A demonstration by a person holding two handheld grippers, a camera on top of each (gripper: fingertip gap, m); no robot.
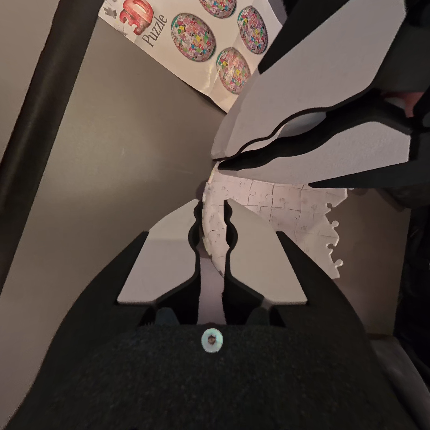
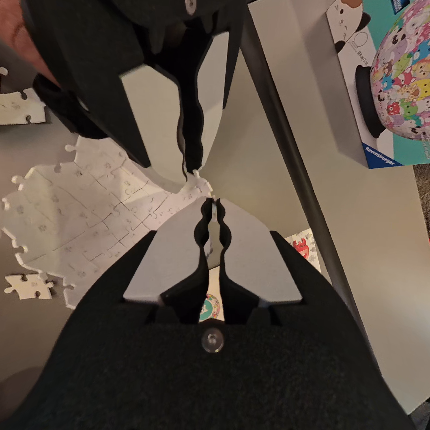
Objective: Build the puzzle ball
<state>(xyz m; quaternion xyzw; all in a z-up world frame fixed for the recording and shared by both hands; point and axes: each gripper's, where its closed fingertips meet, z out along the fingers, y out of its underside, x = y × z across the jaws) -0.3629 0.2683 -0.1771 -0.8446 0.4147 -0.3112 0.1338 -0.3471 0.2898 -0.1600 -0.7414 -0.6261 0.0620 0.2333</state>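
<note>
Left gripper [image 1: 212,204] clamping puzzle shell [image 1: 290,209] edge, right gripper [image 2: 215,202] pinching adjoining rim

Each wrist camera is looking close along its own gripper, left gripper [image 1: 213,204] and right gripper [image 2: 215,201], down at the tabletop [image 1: 130,149]; both are sharing the curved puzzle shell [image 1: 290,209] at twelve o'clock.

You are working at a plain grey tabletop [image 2: 267,209], likely a home or hobby desk: retail puzzle box [image 2: 377,93], printed instruction leaflet [image 1: 186,46], loose puzzle piece [image 2: 28,286].
</note>
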